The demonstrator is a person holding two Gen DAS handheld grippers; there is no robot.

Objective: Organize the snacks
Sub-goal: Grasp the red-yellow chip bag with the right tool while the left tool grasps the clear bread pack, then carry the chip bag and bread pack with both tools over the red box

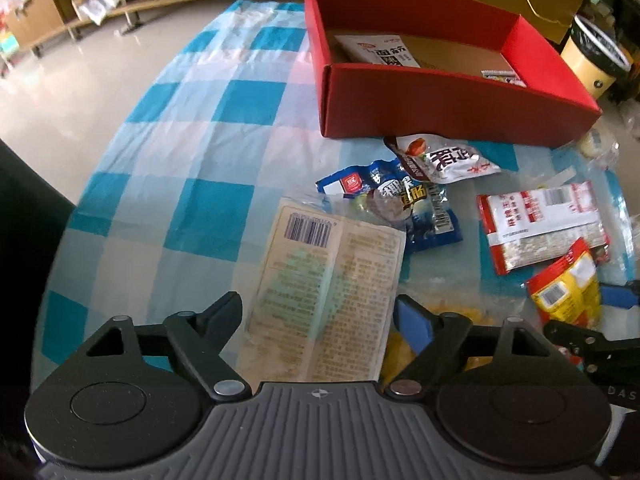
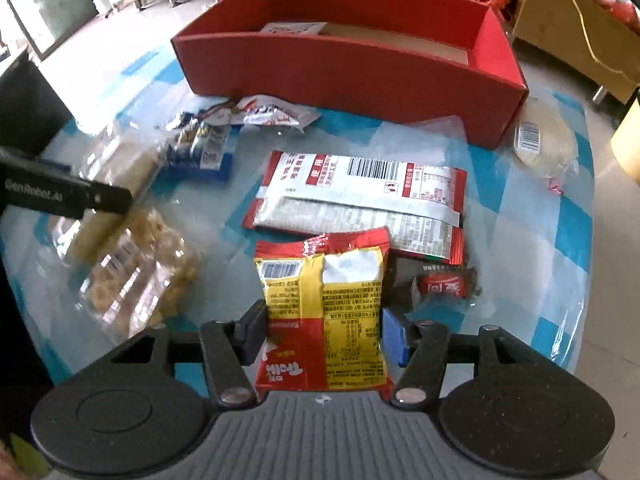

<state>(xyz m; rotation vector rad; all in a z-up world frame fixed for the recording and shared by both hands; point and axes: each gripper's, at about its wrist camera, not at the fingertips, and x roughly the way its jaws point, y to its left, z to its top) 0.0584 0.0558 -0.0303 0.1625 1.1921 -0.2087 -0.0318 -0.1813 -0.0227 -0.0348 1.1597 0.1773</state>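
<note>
Fingers of the left gripper (image 1: pixel 318 316) stand wide apart w/ a beige snack packet (image 1: pixel 328 296) lying flat btwn them, barcode side up; neither pad presses it, gaps show on both sides. Packet's far end reaches well past the fingertips and overlaps a blue snack pouch (image 1: pixel 400 200). Beyond that pouch, a white-and-brown pouch (image 1: pixel 444 158) lies just before the near wall of the red box (image 1: pixel 440 100), which sits far ahead of the fingers, slightly to their right. Inside the box: a white packet (image 1: pixel 384 52) and a small packet (image 1: pixel 502 76) near the front wall.

Right gripper (image 2: pixel 324 332) fingers are narrowed onto a red-and-yellow snack bag (image 2: pixel 324 308); both pads touch its sides, bag stands up btwn them, back label toward the camera. Just past its top edge lies a flat red-and-white packet (image 2: pixel 360 196), barcode up. Right of the fingers, a small red candy (image 2: pixel 442 286). Left of them, a clear bag of golden snacks (image 2: pixel 136 276), blurred. Red box again straight ahead, far beyond the fingertips. All rests on a blue-and-white checked tablecloth (image 1: pixel 200 120) under clear plastic.
</note>
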